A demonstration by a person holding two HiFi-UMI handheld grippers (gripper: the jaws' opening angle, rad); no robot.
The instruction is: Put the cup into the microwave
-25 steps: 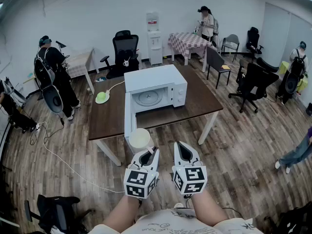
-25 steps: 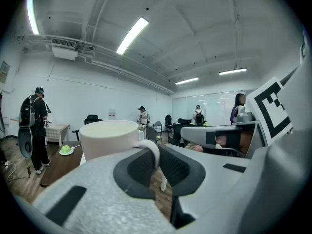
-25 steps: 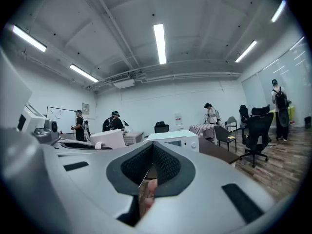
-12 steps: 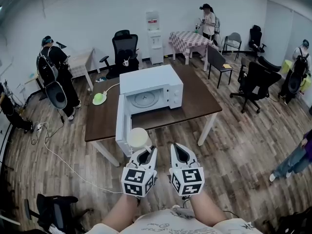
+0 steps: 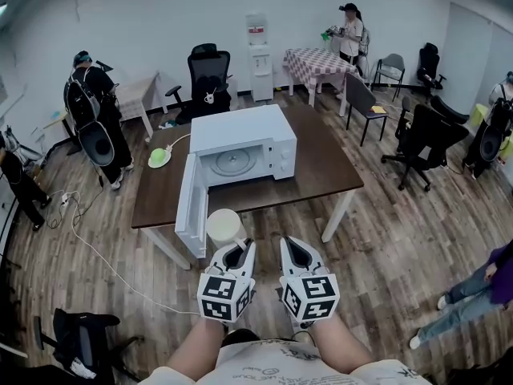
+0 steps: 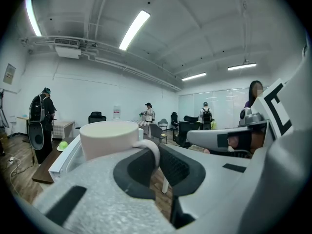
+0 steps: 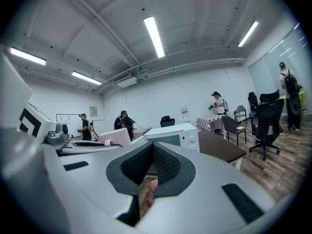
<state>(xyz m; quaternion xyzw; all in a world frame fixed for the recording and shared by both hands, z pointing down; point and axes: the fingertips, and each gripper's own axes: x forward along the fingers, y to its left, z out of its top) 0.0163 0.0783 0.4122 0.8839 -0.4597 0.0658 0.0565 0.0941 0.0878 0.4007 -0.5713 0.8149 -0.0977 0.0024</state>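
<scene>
Cream ceramic cup (image 5: 224,227) is in my left gripper (image 5: 243,245), pinched by its loop handle only. Left gripper view: handle sits between the two dark pads, jaws closed on it, cup (image 6: 109,138) body outside the jaws, ahead and to the left of the left gripper (image 6: 156,155) tips. Cup is upright, mouth up, and off every surface. I can't see anything inside it from either angle.

Right gripper (image 5: 290,245) rides just beside the left one, level with it. Right gripper view: right gripper (image 7: 153,152) jaw tips meet and there is no object between them. Both marker cubes face up toward the head camera.

White boxy microwave (image 5: 240,139) stands on the dark brown rectangular table (image 5: 321,167), toward its middle. Its white door (image 5: 186,207) is swung fully open to the left and hangs past the near table edge. The cavity is exposed, with the round glass turntable (image 5: 236,160) visible inside. In the right gripper view the microwave (image 7: 175,133) shows ahead with its control panel on the right.

Cup position against the target: in the head view it overlaps the lower near corner of the open door, on my side of the table, below and left of the cavity opening. It is not in the cavity.

Lime-green round object (image 5: 159,158) sits on the table's left side, well apart from the cup.
</scene>
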